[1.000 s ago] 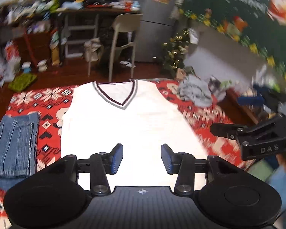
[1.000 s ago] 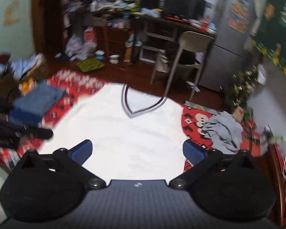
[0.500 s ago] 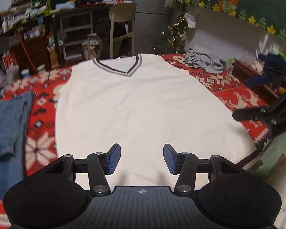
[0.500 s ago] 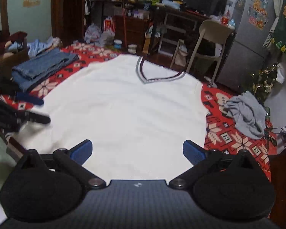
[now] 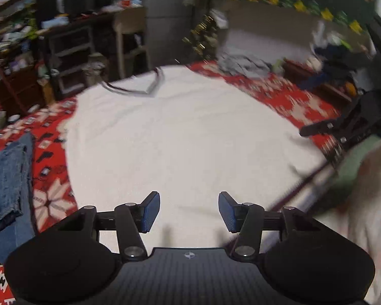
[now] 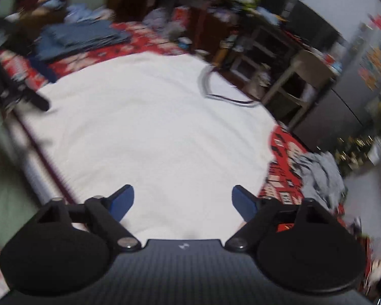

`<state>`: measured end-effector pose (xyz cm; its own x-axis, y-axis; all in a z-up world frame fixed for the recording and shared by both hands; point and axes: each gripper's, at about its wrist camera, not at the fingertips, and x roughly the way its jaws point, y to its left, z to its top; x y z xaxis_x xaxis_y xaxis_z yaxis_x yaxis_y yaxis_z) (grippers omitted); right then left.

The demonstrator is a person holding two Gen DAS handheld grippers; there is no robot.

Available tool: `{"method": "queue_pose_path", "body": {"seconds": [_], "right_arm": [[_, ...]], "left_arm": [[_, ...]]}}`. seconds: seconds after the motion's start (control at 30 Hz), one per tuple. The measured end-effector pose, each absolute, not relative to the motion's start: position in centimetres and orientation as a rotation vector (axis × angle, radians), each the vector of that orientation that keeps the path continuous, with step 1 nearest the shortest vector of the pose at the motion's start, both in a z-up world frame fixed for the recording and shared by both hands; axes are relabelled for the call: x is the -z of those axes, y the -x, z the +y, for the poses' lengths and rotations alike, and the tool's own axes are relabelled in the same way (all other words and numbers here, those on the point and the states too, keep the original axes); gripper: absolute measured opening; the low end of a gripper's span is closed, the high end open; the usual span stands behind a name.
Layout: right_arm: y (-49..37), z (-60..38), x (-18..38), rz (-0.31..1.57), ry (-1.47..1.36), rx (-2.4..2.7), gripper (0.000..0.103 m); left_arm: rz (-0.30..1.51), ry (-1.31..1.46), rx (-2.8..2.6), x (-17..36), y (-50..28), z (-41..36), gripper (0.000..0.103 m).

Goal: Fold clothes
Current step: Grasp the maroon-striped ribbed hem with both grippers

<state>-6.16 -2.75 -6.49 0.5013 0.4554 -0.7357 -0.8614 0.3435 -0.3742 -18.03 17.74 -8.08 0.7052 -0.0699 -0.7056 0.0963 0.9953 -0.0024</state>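
**White vest spread flat, both tongs poised over its hem**

Across the red patterned cloth (image 5: 287, 101) lies a white sleeveless V-neck vest (image 5: 180, 137), spread flat with its front up. It is plain white and nearly without creases. A grey and dark striped band (image 5: 155, 84) edges the V of the neck, and the ribbed hem (image 6: 48, 167) carries a dark stripe along the near edge. The fabric is so bright that no knit texture can be made out.

Its long axis runs away from both cameras: hem nearest, neck farthest, toward the chair (image 5: 129, 33) and the cluttered desk behind. In the left wrist view the neck tilts slightly to the left of centre; in the right wrist view it sits to the right of centre (image 6: 223, 89).

The left tongs (image 5: 189, 212) stand about half open over the hem area, blue pads apart, nothing between them but the vest lying below; whether they touch the fabric cannot be told. The right tongs (image 6: 183, 202) stand wider and are closing, pads well apart and pressing on nothing, also above the white fabric near the hem. Each tool shows in the other's view, by the opposite hem corner (image 5: 348, 124) (image 6: 20, 94).

Left of the vest lies folded blue denim (image 5: 5, 178) on the red cloth. Right of it, well apart, sits a crumpled grey garment (image 6: 322, 175). Both views are motion-blurred.
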Motion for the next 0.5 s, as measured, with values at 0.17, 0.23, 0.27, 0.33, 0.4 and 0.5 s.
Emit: {"method": "queue_pose_path", "body": {"seconds": [0.17,0.23,0.27,0.33,0.4,0.5], "right_arm": [[9.7,-1.8,8.7,0.56,0.993,-1.031,0.061],[11.5,-1.3,9.7,0.56,1.061,-1.081,0.059],[12.4,-1.0,10.4,0.545,1.11,-1.093,0.059],[13.9,-0.5,11.8,0.523,1.198,-1.11,0.052],[15.0,-0.1,13.0,0.53,1.245,-1.125,0.049],[16.4,0.1,14.7,0.514,1.314,-1.126,0.049]], "left_arm": [[0.822,-0.142,0.196,10.0,19.3,16.0,0.047],[0.818,-0.187,0.23,10.3,20.0,15.2,0.047],[0.812,-0.216,0.241,10.4,20.3,14.8,0.047],[0.811,-0.279,0.259,10.7,20.8,14.0,0.047],[0.815,-0.336,0.272,11.3,21.2,13.4,0.047],[0.819,-0.404,0.273,12.2,21.6,12.8,0.047]]}}
